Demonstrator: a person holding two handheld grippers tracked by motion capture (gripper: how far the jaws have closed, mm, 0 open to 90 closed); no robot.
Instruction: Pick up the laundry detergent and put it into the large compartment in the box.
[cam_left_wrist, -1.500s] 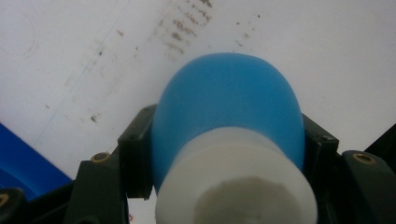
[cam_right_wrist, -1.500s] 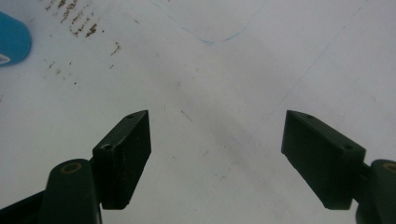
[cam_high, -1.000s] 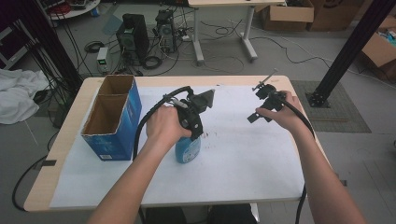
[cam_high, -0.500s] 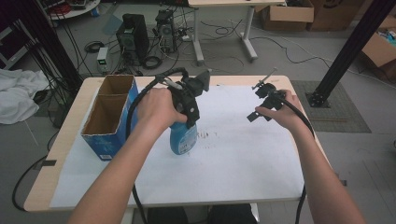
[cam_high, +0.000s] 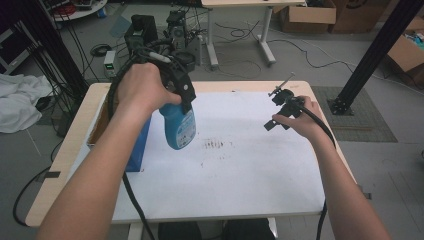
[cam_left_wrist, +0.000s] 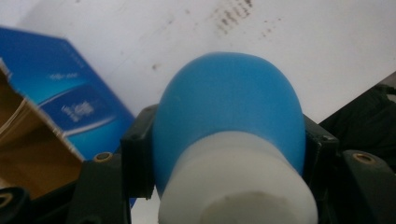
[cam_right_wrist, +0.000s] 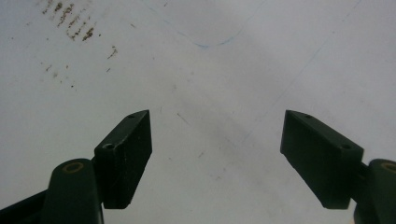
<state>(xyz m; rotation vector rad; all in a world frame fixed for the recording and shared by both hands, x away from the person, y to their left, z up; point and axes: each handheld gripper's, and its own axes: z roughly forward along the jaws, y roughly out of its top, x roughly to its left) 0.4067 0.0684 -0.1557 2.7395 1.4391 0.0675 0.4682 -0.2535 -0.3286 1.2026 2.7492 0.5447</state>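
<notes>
A blue bottle (cam_high: 178, 128) with a white cap hangs in the air above the white sheet, beside the blue cardboard box (cam_high: 136, 150). My left gripper (cam_high: 181, 100) is shut on the bottle just below the cap. In the left gripper view the bottle (cam_left_wrist: 229, 116) sits between both black jaws, its white cap (cam_left_wrist: 236, 182) nearest the camera. Over the right part of the table my right gripper (cam_high: 277, 109) stands open; nothing lies between its jaws (cam_right_wrist: 217, 156), with bare white sheet beneath.
The blue box (cam_left_wrist: 60, 100) stands open at the table's left edge, close under the bottle. A white sheet (cam_high: 235, 185) covers the table and bears a dark smudge (cam_high: 214, 145) near the middle. Cables trail from both grippers. Desks, boxes and electronics stand on the floor beyond.
My left hand has lifted the blue bottle off the sheet and carried it up and to the left, toward the box. The right hand has kept still.
</notes>
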